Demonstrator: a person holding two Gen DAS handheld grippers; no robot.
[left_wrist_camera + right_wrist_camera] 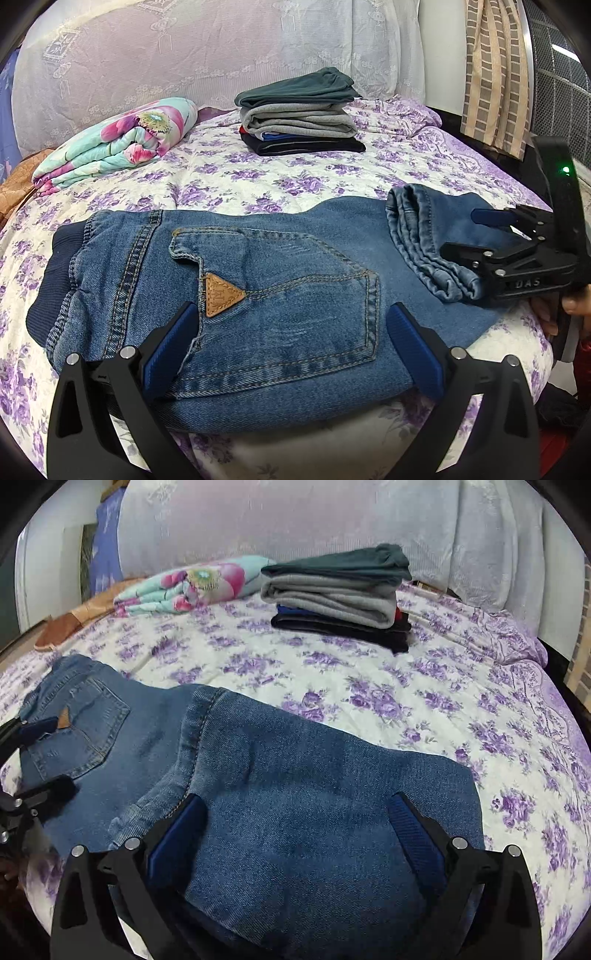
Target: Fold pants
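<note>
**Jeans half folded, both grippers spread wide**

The jeans point(280, 295) lie across the near edge of the bed point(221, 177), seat up, waistband out at nine o'clock. The leg ends point(424, 240) are doubled back over the thighs at three o'clock, so this looks like the middle of the fold: legs brought in, waist end yet to be closed over.

The left gripper point(291, 347) sits low at six o'clock over the back pocket point(295, 280), fingers wide apart, gripping nothing. The right gripper point(299, 830) is just as wide over the folded leg section, denim between its fingers but not pinched.

Next call, as I read it: take the layers at one end, carry them across, keep the edges square. The stack of folded clothes point(299, 110) waits at twelve o'clock, a flowered quilt point(118, 140) at ten.
</note>
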